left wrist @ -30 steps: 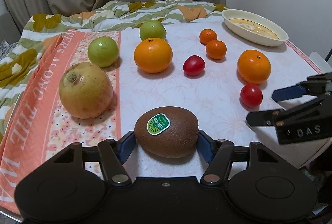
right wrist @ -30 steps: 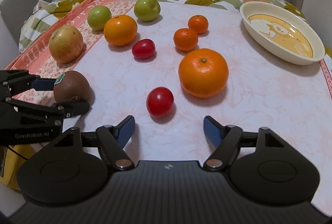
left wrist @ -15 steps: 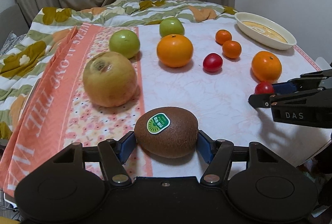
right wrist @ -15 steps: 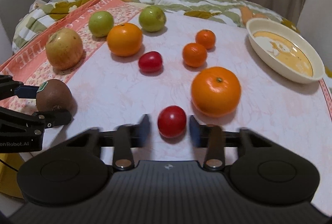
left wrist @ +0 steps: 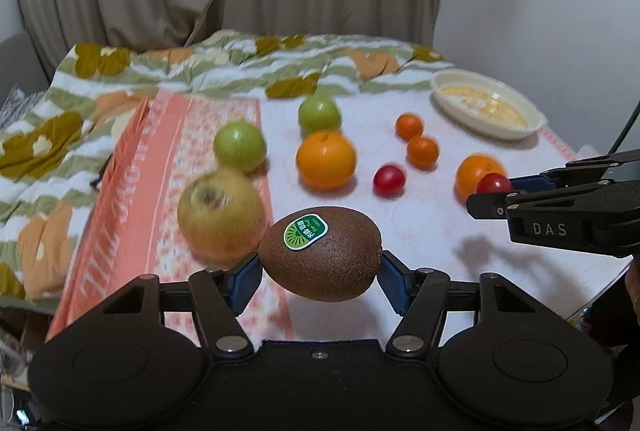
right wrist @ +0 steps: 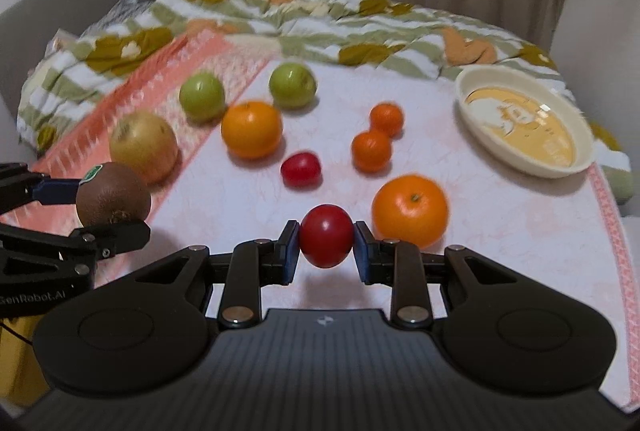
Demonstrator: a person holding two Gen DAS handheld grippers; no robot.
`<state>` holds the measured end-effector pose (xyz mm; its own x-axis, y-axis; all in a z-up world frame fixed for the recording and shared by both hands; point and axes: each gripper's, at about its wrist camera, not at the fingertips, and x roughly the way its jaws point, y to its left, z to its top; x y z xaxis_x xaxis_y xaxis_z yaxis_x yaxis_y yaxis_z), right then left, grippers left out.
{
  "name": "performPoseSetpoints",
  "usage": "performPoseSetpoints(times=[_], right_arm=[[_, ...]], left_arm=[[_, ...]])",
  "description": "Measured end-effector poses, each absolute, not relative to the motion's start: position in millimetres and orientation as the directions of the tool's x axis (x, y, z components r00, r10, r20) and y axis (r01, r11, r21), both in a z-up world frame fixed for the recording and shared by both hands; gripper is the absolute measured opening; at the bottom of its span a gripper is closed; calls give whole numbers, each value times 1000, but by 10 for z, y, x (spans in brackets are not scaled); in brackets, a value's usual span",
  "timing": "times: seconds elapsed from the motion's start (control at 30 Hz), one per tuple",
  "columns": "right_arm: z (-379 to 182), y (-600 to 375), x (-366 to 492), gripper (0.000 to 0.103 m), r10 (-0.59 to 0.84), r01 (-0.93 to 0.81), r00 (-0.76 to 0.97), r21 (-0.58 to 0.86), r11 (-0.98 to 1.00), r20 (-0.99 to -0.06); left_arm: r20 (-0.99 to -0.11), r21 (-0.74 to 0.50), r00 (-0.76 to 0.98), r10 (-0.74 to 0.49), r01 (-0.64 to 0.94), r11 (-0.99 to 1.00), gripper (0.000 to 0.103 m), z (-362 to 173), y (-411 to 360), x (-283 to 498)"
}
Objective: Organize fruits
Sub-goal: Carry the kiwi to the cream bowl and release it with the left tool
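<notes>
The left gripper (left wrist: pixel 320 277) has its jaws clenched on the kiwi (left wrist: pixel 320 253), blue pads pressing its two ends, green sticker facing up; the fruit hangs clear of the bench (left wrist: pixel 432 227), with its shadow underneath. The right gripper (right wrist: pixel 326 249) has its jaws clenched on a red tomato (right wrist: pixel 326 241), also held off the cloth, just in front of a large orange (right wrist: pixel 410 211).

Judging by this, the step in hand is the carry: both fruits are gripped and lifted, neither yet set down. The only container in sight is the cream oval dish (right wrist: pixel 584 159) at the far right of the bench, empty but for its printed picture, so it is probably the goal — though sorting into groups on the cloth is also possible. The next move calls for keeping both grips steady while travelling over the loose fruit, and for not letting the two grippers cross paths, since the left one has further to go if the dish is meant. The tomato is soft and round, so squeezing harder is a risk.

Counted, fruit on the bench and in the jaws:
- kiwi — one, held
- tomatoes — two, one held, the other (right wrist: pixel 301 169) mid-bench
- large oranges — two, the second (right wrist: pixel 252 129) further back
- small mandarins (right wrist: pixel 372 150) — two, touching or nearly so
- green apples (right wrist: pixel 202 97) — two
- yellowish pear-like fruit (right wrist: pixel 144 146) — one, on the pink cloth (right wrist: pixel 224 71)
</notes>
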<state>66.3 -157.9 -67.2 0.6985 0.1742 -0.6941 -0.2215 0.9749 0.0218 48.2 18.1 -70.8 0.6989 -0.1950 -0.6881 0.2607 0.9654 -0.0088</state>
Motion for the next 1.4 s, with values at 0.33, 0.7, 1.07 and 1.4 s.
performPoseSetpoints(times=[0.33, 0.7, 1.07, 1.4], right_arm=[[-53, -1972, 518, 44, 121, -118, 754, 47, 992, -646], [345, -2905, 889, 44, 130, -139, 786, 32, 990, -605], [342, -3724, 1799, 44, 198, -226, 775, 29, 974, -600], [46, -4088, 2580, 44, 176, -209, 744, 27, 978, -645]], left_arm=[[-600, 8, 756, -262, 333, 943, 67, -67, -77, 569], [-516, -1, 818, -255, 297, 955, 67, 323, -841, 896], [-522, -15, 822, -226, 256, 967, 67, 306, -1716, 1595], [-593, 2, 754, -283, 353, 936, 67, -72, -2249, 2353]])
